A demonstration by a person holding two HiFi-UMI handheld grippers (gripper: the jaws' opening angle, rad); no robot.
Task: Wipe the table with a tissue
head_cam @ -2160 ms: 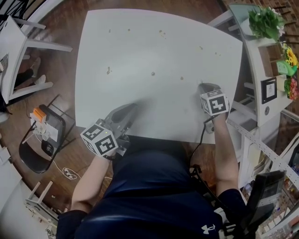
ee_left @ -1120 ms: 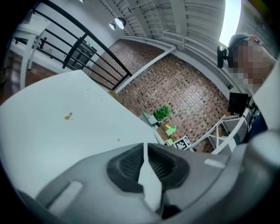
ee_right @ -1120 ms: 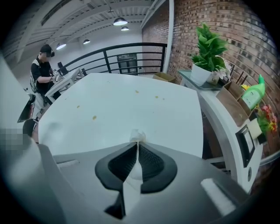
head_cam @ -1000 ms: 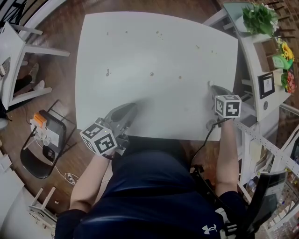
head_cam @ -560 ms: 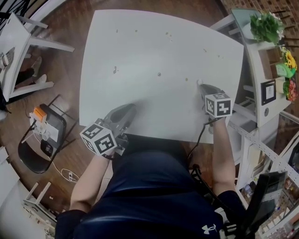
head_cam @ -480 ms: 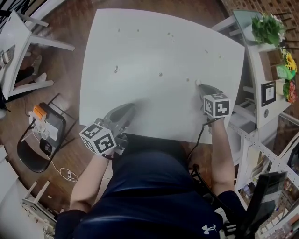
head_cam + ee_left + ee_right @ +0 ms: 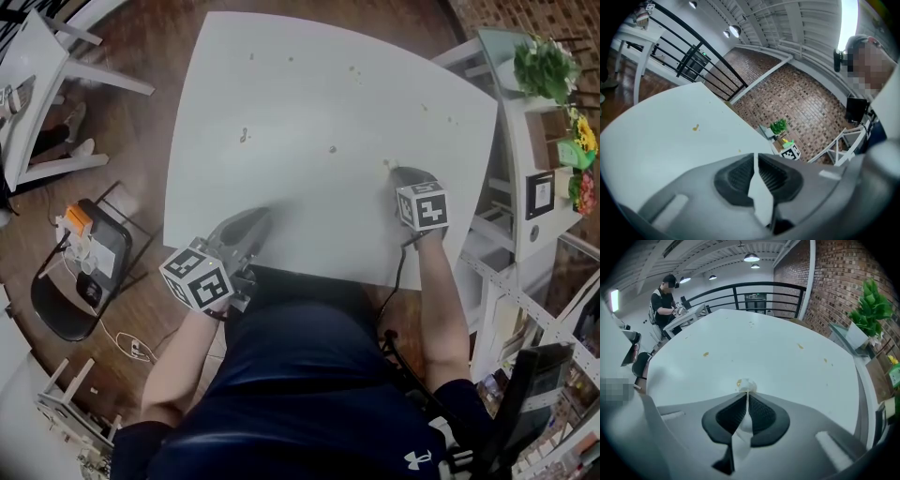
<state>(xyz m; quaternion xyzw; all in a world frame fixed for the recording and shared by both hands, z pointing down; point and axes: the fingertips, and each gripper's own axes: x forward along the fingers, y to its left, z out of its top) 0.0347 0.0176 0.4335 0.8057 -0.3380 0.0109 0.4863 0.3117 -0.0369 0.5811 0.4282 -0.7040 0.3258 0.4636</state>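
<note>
Toward the right near side of the large white rectangular desk (image 7: 309, 103), the right gripper (image 7: 746, 393) pinches a small crumpled white tissue (image 7: 747, 385); the wad pokes past the tips, held low just beside an orange crumb (image 7: 739, 382), probably to sweep it up; scattered crumbs (image 7: 244, 136) lie well apart farther out; the left gripper (image 7: 755, 157), jaws pressed together around an unidentifiable white sliver (image 7: 760, 197), rests idle at the near edge.

One table (image 7: 309, 103); two claws: left claw (image 7: 262, 215), right claw (image 7: 401, 173); one tissue (image 7: 746, 385); several crumbs (image 7: 244, 136).
</note>
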